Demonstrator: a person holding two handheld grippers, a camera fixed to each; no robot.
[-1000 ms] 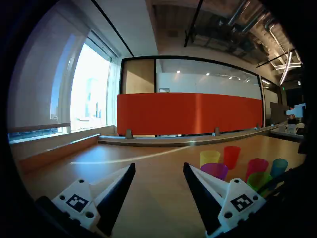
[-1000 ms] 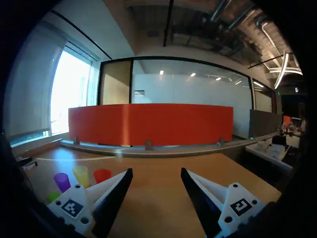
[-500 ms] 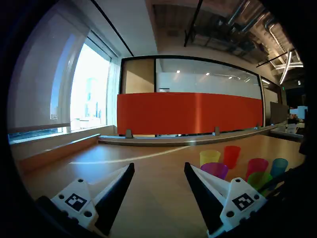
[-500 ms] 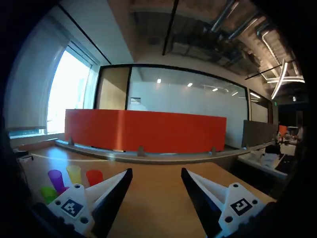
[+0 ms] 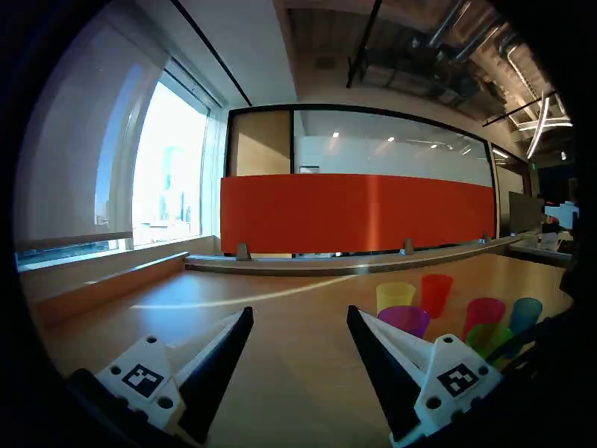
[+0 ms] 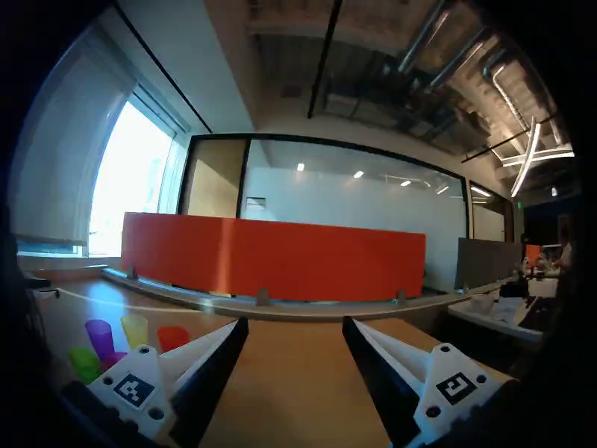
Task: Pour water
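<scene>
The left gripper (image 5: 298, 313) and the right gripper (image 6: 295, 322) both hover empty over the light wooden desk (image 5: 283, 388), jaws apart. The cluster of translucent coloured plastic cups (image 5: 407, 319) stands between them, tightly bunched. Reaching in with the jaws this wide could topple neighbouring cups.

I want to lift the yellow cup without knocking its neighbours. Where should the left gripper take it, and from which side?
Grip the yellow cup around its side wall, below the rim: it stands upright and tapers downward. Probably come from its left in the left gripper view, over bare table; the red cup crowds its right and the purple cup its front.
</scene>
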